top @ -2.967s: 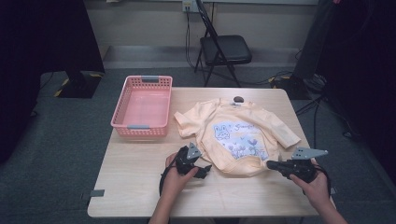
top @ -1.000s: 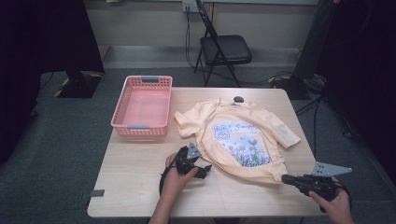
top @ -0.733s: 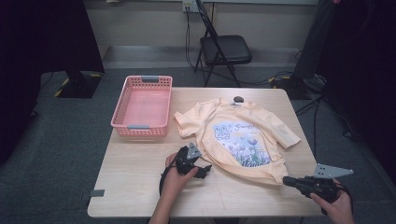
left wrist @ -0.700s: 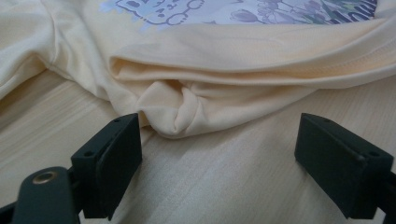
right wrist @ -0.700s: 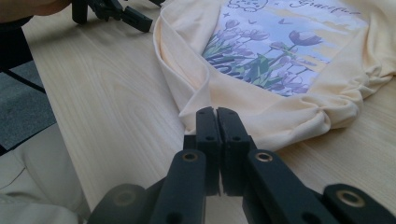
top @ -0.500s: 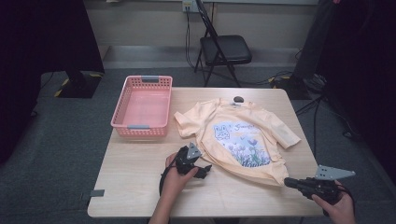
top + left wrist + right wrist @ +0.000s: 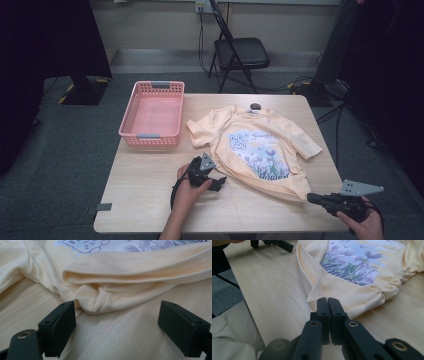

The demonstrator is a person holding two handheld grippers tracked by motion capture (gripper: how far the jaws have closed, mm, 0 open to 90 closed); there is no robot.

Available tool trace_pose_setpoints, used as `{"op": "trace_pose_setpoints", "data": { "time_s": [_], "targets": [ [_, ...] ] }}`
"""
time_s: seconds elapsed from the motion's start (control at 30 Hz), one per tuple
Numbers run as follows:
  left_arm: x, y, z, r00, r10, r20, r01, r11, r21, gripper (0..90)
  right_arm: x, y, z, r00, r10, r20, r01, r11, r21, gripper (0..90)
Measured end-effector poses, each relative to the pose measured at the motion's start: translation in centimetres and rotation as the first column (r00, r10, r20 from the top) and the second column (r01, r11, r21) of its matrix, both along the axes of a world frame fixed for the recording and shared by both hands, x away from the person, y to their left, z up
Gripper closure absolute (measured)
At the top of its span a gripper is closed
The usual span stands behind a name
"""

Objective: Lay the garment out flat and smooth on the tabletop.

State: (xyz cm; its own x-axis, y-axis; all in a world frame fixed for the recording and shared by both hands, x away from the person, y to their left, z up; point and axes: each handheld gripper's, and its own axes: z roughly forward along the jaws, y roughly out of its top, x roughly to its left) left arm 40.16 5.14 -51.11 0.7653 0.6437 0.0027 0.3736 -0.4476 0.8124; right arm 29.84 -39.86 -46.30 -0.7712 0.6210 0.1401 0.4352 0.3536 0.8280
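A pale yellow T-shirt [image 7: 260, 145] with a printed flower picture lies face up on the wooden table [image 7: 145, 190]. My left gripper [image 7: 219, 183] rests on the table at the shirt's near left hem, open. In the left gripper view its jaws [image 7: 117, 322] stand wide apart on either side of a bunched fold of the shirt [image 7: 100, 300] without touching it. My right gripper [image 7: 311, 198] is at the table's near right edge, shut on the shirt's near right hem corner. In the right gripper view the closed jaws [image 7: 327, 300] pinch the cloth edge of the shirt [image 7: 352, 277], which bunches toward them.
A pink plastic basket [image 7: 150, 135] stands at the table's far left, nothing in it. A small black object [image 7: 255, 106] lies by the shirt's collar. A black folding chair [image 7: 240, 52] stands beyond the table. The left gripper [image 7: 274, 243] shows far off in the right gripper view.
The right gripper has drawn the hem corner toward the table's near right edge, stretching the shirt that way; over the last second it crept slightly further. The left gripper has stayed put.
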Motion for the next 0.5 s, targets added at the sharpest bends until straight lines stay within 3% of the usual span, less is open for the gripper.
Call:
{"op": "trace_pose_setpoints", "data": {
  "time_s": [0.13, 0.2, 0.37, 0.43, 0.5],
  "targets": [
    [0.0, 0.0, 0.0, 1.0, 0.0, 0.0, 0.0, 1.0, 0.0, 14.7, -0.1, -0.4, 0.2, 0.9997, -0.014, 0.021, 0.014, 1.0, 0.016, 84.5],
    [0.0, 0.0, 0.0, 1.0, 0.0, 0.0, 0.0, 1.0, 0.0, 14.7, -0.2, -0.5, 0.4, 0.9988, -0.034, 0.036, 0.034, 0.999, 0.02, 72.4],
    [0.0, 0.0, 0.0, 1.0, 0.0, 0.0, 0.0, 1.0, 0.0, 14.7, 0.2, -0.5, 0.9, 0.9973, -0.067, 0.028, 0.067, 0.997, 0.026, 54.6],
    [0.0, 0.0, 0.0, 1.0, 0.0, 0.0, 0.0, 1.0, 0.001, 14.7, 0.6, -0.6, 1.0, 0.9958, -0.088, 0.024, 0.087, 0.996, 0.026, 41.8],
    [0.0, 0.0, 0.0, 1.0, 0.0, 0.0, 0.0, 1.0, 0.0, 14.7, 1.1, -0.5, 0.9, 0.9947, -0.1, 0.021, 0.1, 0.995, 0.018, 39.1]
  ]
}}
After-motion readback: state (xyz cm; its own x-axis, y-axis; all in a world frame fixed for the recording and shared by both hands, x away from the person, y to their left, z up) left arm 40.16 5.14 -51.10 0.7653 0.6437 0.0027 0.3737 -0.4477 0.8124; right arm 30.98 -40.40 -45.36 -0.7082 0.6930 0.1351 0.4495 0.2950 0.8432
